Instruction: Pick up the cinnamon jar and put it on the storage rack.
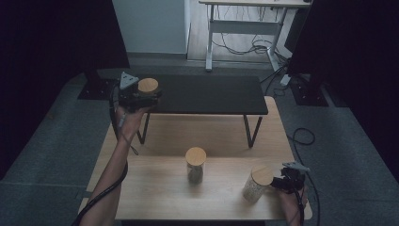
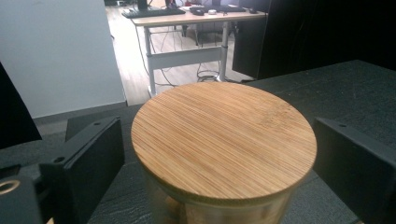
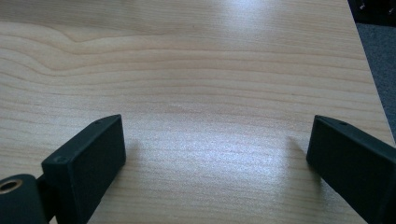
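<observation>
On the black raised shelf (image 1: 207, 94) at upper centre, the glass jar with a round bamboo lid (image 1: 148, 86) stands at its left end between my left gripper (image 1: 141, 96) jaws – a gap on each side, the pads off it. Rightward the shelf top lies bare. On the pale wooden table (image 1: 155, 188) below, a second bamboo-lidded jar (image 1: 195, 165) blocks the centre, and a third (image 1: 256, 184) stands just beside my right gripper (image 1: 287, 181) at lower right – bare wood lies between those spread jaws.
</observation>
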